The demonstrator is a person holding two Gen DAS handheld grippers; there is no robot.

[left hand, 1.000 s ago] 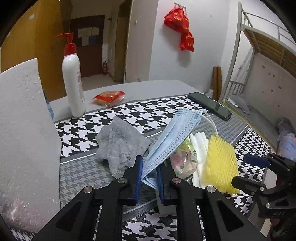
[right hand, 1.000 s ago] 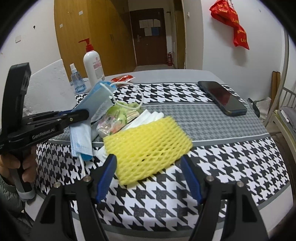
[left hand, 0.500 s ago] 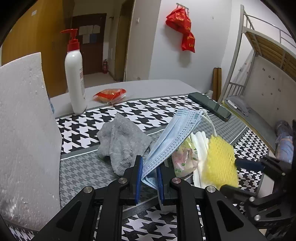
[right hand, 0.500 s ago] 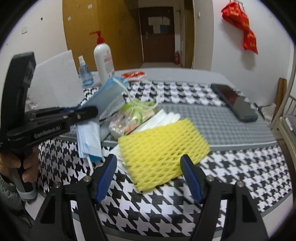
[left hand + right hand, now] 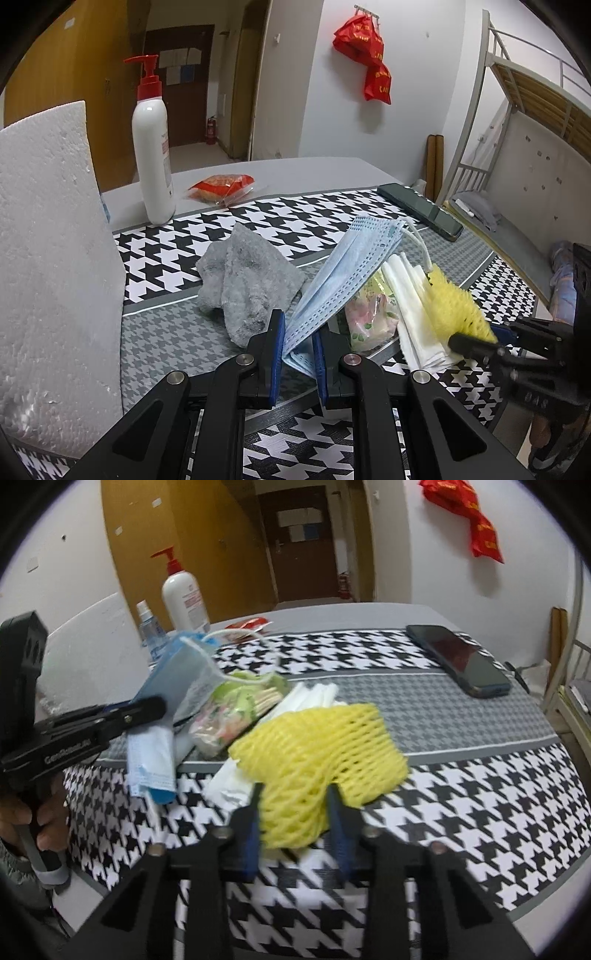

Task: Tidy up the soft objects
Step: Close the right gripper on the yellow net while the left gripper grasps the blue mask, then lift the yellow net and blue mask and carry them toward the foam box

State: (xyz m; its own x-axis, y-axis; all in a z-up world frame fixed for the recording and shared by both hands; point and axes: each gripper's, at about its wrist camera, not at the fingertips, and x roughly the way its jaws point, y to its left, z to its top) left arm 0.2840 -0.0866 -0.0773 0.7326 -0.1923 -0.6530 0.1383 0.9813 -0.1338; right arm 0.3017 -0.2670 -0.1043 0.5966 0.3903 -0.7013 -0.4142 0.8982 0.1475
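On the houndstooth tablecloth, the right gripper has just been closing and now squeezes the yellow foam net to lift it, while the left gripper is clamped on the blue face mask.

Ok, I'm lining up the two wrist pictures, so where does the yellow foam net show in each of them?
Left wrist view: yellow foam net at right of centre, its near end in the right gripper, beside the white sheets.
Right wrist view: the net is centre frame, pinched between the gripper's jaws, which have just been closing.
Shared landmark: the dark phone at the table's far right.
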